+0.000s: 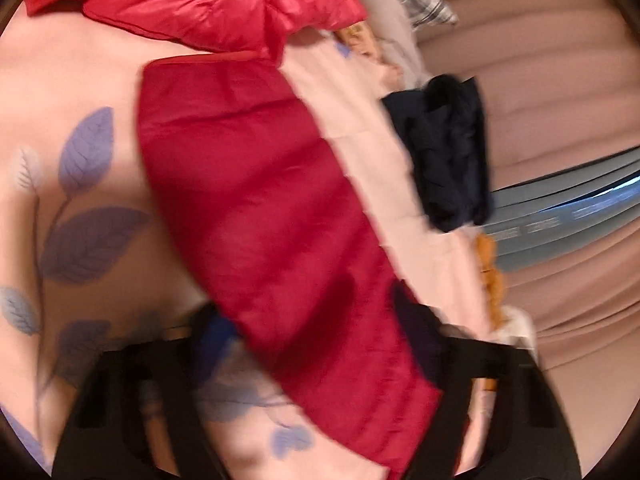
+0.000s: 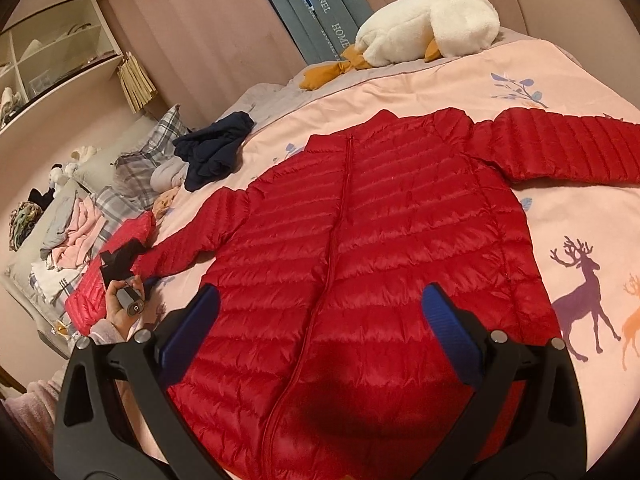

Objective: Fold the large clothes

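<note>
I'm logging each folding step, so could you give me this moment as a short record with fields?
garment: red quilted puffer jacket, spread flat, zip side up, both sleeves out
surface: pink printed bedspread
left gripper: at the end of one jacket sleeve; jaw state unclear
right gripper: open, above the jacket's hem
nearby: crumpled navy garment; white plush goose

Motion blur smears the left gripper [image 1: 316, 320]; its jaws' grip stays unclear.

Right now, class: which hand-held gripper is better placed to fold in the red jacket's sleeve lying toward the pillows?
Left. The left hand-held gripper already sits at that sleeve, its cuff end between the fingers. The right hand-held gripper hovers open over the jacket's hem.
</note>
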### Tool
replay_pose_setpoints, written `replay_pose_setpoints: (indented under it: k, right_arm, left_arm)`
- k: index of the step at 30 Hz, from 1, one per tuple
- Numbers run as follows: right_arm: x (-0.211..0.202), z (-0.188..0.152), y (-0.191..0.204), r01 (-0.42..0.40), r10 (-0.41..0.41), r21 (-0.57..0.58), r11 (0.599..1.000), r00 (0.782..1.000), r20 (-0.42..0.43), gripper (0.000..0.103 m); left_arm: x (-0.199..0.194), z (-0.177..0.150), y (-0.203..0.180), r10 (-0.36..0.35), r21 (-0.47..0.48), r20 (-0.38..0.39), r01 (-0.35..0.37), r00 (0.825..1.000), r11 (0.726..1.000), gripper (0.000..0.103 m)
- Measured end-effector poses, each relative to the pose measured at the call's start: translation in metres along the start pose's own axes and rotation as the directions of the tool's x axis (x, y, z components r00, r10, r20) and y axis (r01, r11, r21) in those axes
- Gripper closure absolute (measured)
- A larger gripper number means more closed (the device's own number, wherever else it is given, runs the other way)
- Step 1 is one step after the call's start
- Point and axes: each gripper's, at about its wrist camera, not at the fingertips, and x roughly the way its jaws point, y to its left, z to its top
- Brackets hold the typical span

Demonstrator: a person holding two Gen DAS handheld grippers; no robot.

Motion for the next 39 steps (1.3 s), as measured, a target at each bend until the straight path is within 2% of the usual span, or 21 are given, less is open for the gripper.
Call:
replay_pose_setpoints:
  k: [1, 3, 5, 9, 12, 14, 16, 18, 21, 23, 27, 29, 32, 34, 35, 37, 38, 39]
  right_arm:
    - [0.002, 0.001, 0.000, -0.001, 0.001, -0.005, 1.000, 1.000, -0.002, 0.002]
    - [0.006, 0.003, 0.001, 0.005, -0.005, -0.014, 1.000, 1.000, -0.013, 0.002]
    - [0.009, 0.004, 0.001, 0.014, -0.014, -0.016, 1.000, 1.000, -0.024, 0.002]
    - [0.009, 0.006, 0.007, 0.012, -0.012, -0.024, 1.000, 1.000, -0.019, 0.002]
    - [0.005, 0.006, 0.009, 0.000, 0.000, -0.029, 1.000, 1.000, -0.009, 0.002]
    - [0.002, 0.004, 0.010, -0.008, 0.008, -0.030, 1.000, 1.000, -0.007, 0.002]
    - [-0.001, 0.002, 0.008, -0.009, 0.009, -0.028, 1.000, 1.000, -0.003, 0.002]
    - [-0.006, 0.000, 0.003, -0.009, 0.009, -0.017, 1.000, 1.000, 0.005, 0.002]
    - [-0.014, -0.003, -0.006, -0.005, 0.005, 0.005, 1.000, 1.000, 0.011, 0.002]
    - [-0.019, -0.005, -0.012, 0.009, -0.009, 0.014, 1.000, 1.000, 0.014, 0.002]
    - [-0.029, -0.007, -0.025, 0.043, -0.043, 0.023, 0.999, 0.999, 0.011, 0.002]
    - [-0.032, -0.008, -0.033, 0.055, -0.055, 0.028, 0.998, 0.998, 0.008, 0.002]
    - [-0.033, -0.009, -0.043, 0.068, -0.067, 0.035, 0.997, 0.998, -0.006, 0.002]
    - [-0.030, -0.009, -0.050, 0.064, -0.063, 0.046, 0.997, 0.998, -0.019, 0.002]
    - [-0.028, -0.007, -0.053, 0.055, -0.054, 0.057, 0.997, 0.998, -0.030, 0.002]
    - [-0.021, -0.001, -0.060, 0.019, -0.015, 0.085, 0.996, 0.998, -0.053, 0.002]
    - [-0.017, 0.003, -0.063, 0.006, 0.000, 0.099, 0.995, 0.998, -0.062, 0.002]
    - [-0.012, 0.009, -0.067, 0.002, 0.006, 0.116, 0.993, 0.997, -0.073, 0.002]
  left_arm:
    - [0.002, 0.002, 0.002, 0.030, -0.004, -0.005, -0.030, 1.000, 1.000, 0.065]
    - [0.002, 0.006, 0.010, 0.035, -0.036, -0.014, -0.035, 0.999, 0.999, 0.085]
    - [0.002, 0.008, 0.013, 0.036, -0.033, -0.021, -0.037, 0.999, 0.999, 0.094]
    - [-0.011, 0.004, -0.012, 0.070, 0.083, 0.017, -0.071, 0.997, 0.994, 0.098]
    - [-0.029, -0.008, -0.054, 0.091, 0.256, 0.079, -0.108, 0.993, 0.961, 0.098]
    - [-0.044, -0.022, -0.090, 0.078, 0.381, 0.118, -0.118, 0.990, 0.917, 0.098]
    - [-0.057, -0.044, -0.127, 0.051, 0.504, 0.143, -0.118, 0.988, 0.855, 0.098]
    - [-0.070, -0.076, -0.164, 0.013, 0.623, 0.163, -0.113, 0.987, 0.774, 0.098]
    - [-0.077, -0.128, -0.202, -0.018, 0.741, 0.152, -0.102, 0.988, 0.664, 0.098]
    - [-0.073, -0.160, -0.221, -0.024, 0.792, 0.127, -0.087, 0.992, 0.604, 0.098]
    - [-0.060, -0.229, -0.244, -0.007, 0.886, 0.104, -0.089, 0.995, 0.455, 0.098]
    - [-0.049, -0.258, -0.250, 0.015, 0.911, 0.079, -0.079, 0.997, 0.405, 0.098]
    - [-0.031, -0.305, -0.254, 0.065, 0.949, 0.053, -0.071, 0.996, 0.309, 0.098]
    - [-0.019, -0.326, -0.251, 0.098, 0.964, 0.036, -0.061, 0.994, 0.257, 0.098]
    - [-0.013, -0.337, -0.250, 0.117, 0.969, 0.025, -0.053, 0.993, 0.241, 0.097]
    - [-0.001, -0.353, -0.246, 0.156, 0.973, -0.042, 0.005, 0.987, 0.230, 0.093]
    - [0.002, -0.359, -0.243, 0.166, 0.972, -0.075, 0.035, 0.983, 0.233, 0.086]
    - [0.003, -0.366, -0.241, 0.171, 0.969, -0.113, 0.070, 0.979, 0.235, 0.069]
